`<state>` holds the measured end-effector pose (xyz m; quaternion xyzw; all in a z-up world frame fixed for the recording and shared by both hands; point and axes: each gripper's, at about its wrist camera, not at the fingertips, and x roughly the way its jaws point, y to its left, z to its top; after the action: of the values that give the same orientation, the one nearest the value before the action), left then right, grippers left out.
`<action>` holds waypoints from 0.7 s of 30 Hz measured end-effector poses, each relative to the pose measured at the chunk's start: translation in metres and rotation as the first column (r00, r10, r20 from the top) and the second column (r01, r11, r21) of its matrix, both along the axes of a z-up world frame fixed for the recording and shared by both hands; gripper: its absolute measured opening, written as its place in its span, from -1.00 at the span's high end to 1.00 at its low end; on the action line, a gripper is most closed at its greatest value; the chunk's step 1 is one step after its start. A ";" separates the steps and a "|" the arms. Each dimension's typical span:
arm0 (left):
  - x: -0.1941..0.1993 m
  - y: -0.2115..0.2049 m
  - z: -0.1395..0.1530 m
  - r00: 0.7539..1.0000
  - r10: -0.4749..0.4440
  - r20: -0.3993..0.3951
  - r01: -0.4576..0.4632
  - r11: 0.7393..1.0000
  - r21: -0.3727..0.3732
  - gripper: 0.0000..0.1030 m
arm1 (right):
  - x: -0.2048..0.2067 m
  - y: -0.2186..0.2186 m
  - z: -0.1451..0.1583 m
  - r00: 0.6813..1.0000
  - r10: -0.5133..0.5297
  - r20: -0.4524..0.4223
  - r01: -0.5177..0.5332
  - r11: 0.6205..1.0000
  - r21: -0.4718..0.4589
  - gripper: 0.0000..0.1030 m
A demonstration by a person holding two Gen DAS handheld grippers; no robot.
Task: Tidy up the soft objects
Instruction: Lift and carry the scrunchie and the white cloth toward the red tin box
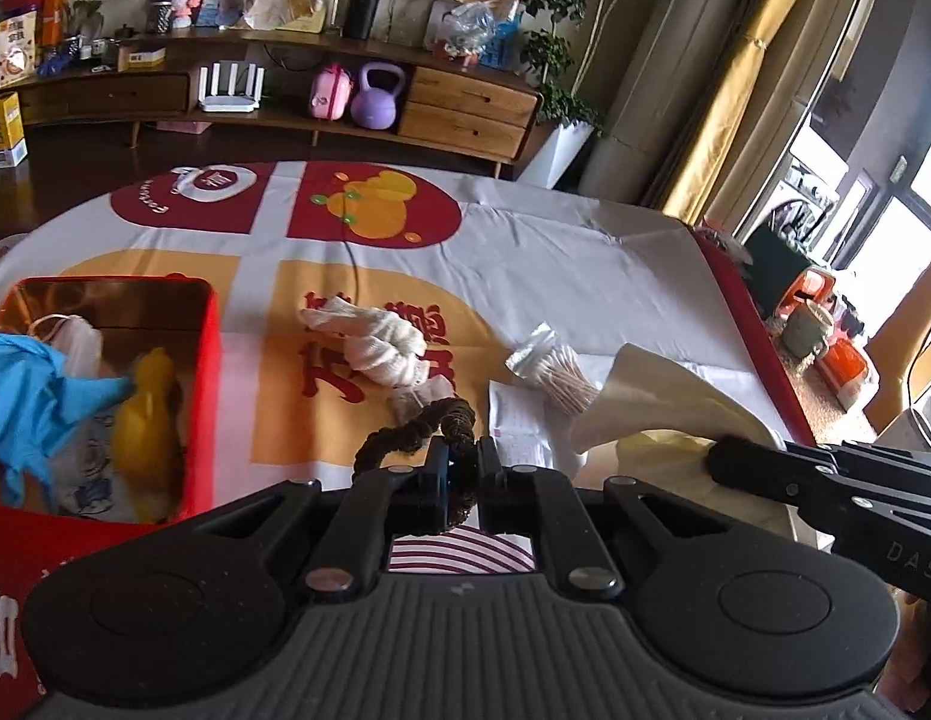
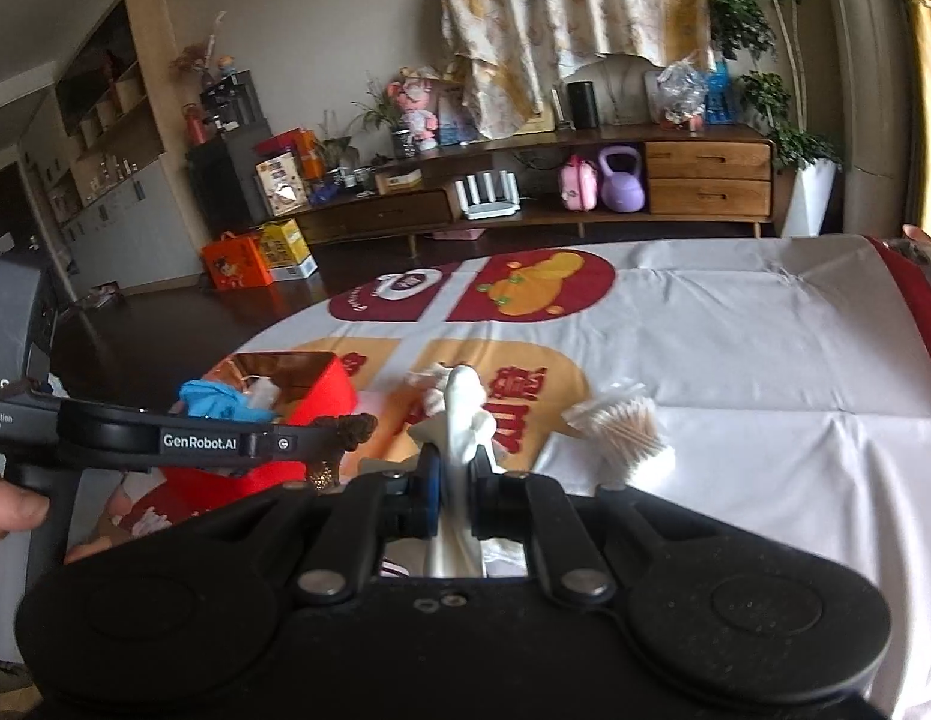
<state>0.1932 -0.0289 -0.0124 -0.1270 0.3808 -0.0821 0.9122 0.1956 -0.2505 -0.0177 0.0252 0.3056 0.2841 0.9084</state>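
Far left on the table (image 1: 585, 252): a red tin box (image 1: 201, 396), open, with a blue glove (image 1: 39, 384) draped over its near rim, a yellow soft piece (image 1: 144, 414) and a white pouch (image 1: 75, 336) inside. Just right of the box, on the printed cloth: a knotted white cloth bundle (image 1: 387, 342), lying free. Further right: a packet of cotton swabs (image 1: 561, 378), then a cream paper bag (image 1: 657, 402) on white sheets.

Left hand-held gripper (image 1: 462, 468) shut on a dark brown scrunchie (image 1: 417, 426), the loop curling up and leftward from the tips, lifted clear of the cloth. Right hand-held gripper (image 2: 456, 480) clamped on a white cloth strip (image 2: 462, 414) standing upright between the pads, blocking part of the bundle behind it.

Only in the left wrist view: the box contents in full, the paper bag, and the right tool entering from the right edge over the bag. Only in the right wrist view: the white strip in the grip, the left tool from the side with the scrunchie at its tip in front of the red box, a thumb (image 2: 15, 507) on its handle, and shelving at the room's far left.
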 end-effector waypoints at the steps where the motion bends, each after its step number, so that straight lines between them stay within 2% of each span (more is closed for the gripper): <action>1: -0.002 0.003 0.002 1.000 0.004 0.004 -0.004 1.000 0.000 0.83 | -0.001 0.004 0.002 1.000 0.007 0.003 -0.007 1.000 -0.002 0.85; 21: -0.025 0.082 0.029 0.993 0.110 0.048 -0.113 0.992 0.049 0.83 | 0.002 0.103 0.036 0.985 0.155 0.077 -0.151 0.987 -0.055 0.85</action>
<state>0.1680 0.0531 0.0168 -0.1227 0.3542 -0.0241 0.9268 0.1981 -0.1478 0.0183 -0.0321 0.2762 0.3462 0.8960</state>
